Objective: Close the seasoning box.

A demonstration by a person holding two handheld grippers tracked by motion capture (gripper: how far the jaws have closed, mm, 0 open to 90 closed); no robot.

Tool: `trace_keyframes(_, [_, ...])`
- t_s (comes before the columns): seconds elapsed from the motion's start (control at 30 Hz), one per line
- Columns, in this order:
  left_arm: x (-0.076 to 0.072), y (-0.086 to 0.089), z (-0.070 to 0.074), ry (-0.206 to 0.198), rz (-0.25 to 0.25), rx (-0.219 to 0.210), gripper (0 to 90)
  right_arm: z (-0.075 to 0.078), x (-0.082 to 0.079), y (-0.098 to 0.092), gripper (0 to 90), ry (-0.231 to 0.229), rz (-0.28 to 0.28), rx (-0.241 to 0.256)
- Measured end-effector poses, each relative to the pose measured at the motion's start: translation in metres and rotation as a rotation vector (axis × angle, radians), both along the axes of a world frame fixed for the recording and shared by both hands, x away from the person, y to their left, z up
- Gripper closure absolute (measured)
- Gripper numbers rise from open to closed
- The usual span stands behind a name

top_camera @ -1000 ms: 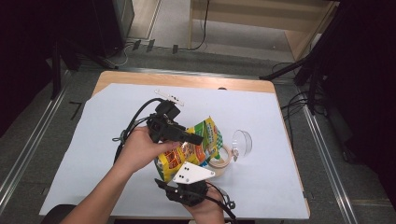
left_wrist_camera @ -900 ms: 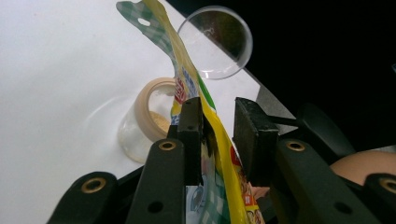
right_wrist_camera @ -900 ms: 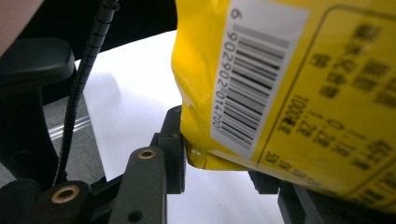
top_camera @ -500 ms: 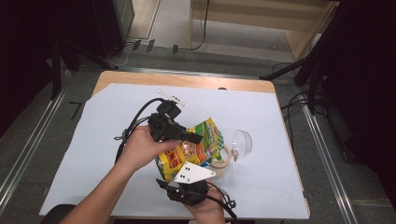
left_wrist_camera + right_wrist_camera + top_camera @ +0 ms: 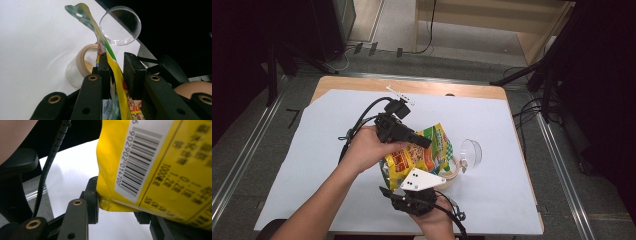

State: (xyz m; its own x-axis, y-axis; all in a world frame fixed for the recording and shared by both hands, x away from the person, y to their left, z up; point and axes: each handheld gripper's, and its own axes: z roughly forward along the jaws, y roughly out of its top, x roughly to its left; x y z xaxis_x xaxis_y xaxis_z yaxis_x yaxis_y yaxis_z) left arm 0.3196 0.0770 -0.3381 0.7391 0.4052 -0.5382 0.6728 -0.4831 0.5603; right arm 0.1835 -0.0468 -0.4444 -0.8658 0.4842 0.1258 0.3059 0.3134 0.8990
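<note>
Inspection found both grippers engaged on a yellow snack bag (image 5: 419,152) held above the white table cover (image 5: 522,125). The left gripper (image 5: 116,75) was clamped on the bag's upper edge, jaws pressed to either side of the film. The right gripper (image 5: 117,216) gripped the bag's lower corner beside the barcode. A small jar (image 5: 78,68) lay on its side on the cover just beyond the bag, pale granules visible inside, and its clear round lid (image 5: 120,25) rested nearby, already off. Judgement: the bag was secured and raised; transferring its contents towards the jar appeared outstanding.
</note>
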Motion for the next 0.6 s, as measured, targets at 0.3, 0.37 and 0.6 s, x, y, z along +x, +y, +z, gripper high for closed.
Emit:
trace_keyframes(0.3, [-0.008, -0.002, 0.005, -0.035, 0.004, 0.012, 76.1, -0.001, 0.002, 0.002, 64.6, 0.013, 0.008, 0.011])
trace_keyframes(0.37, [-0.01, -0.004, 0.005, -0.039, 0.002, 0.014, 75.7, -0.002, 0.003, 0.003, 65.1, 0.024, 0.008, 0.014])
trace_keyframes(0.6, [-0.009, -0.004, 0.007, -0.017, 0.009, -0.023, 73.6, 0.001, 0.004, 0.002, 65.6, 0.036, 0.006, 0.032])
